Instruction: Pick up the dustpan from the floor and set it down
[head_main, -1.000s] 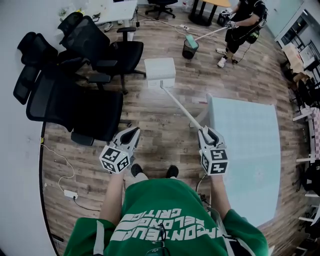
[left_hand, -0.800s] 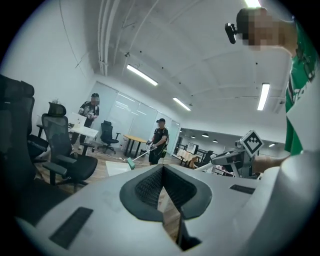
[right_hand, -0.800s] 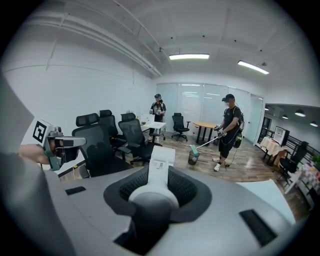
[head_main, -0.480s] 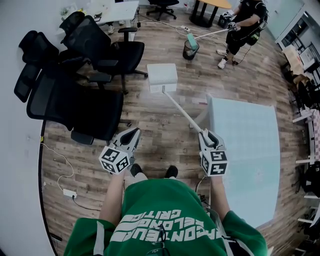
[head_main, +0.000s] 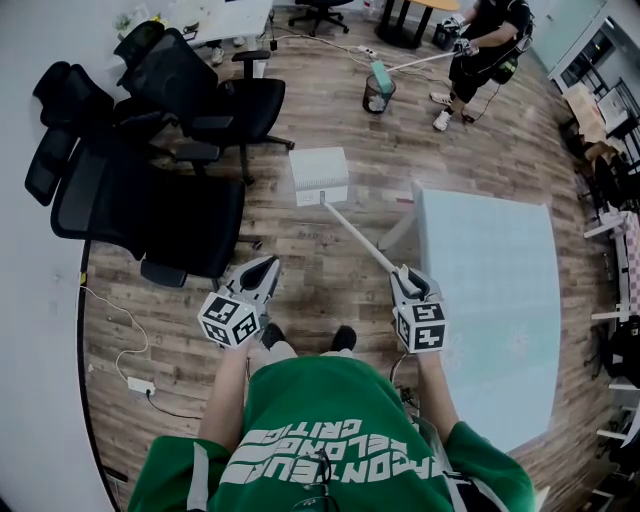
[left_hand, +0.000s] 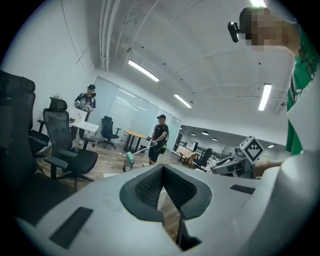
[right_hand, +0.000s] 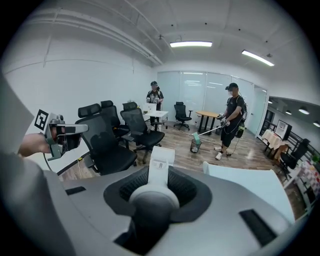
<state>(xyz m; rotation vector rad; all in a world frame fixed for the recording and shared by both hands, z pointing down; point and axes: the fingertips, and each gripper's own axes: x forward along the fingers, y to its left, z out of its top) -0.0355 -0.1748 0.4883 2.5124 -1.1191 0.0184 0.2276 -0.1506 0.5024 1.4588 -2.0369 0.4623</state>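
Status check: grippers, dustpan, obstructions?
Left gripper shut, empty. Right gripper shut on dustpan handle. Dustpan out front, low over wood floor; touchdown unclear. Office chairs to its left, table to its right.

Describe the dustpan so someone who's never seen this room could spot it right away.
Look at the wooden floor between the black office chairs and the pale table. The dustpan is the white rectangular pan there, its long pale handle slanting back into the shut jaws of the right gripper. The far tool by the bin is green instead.
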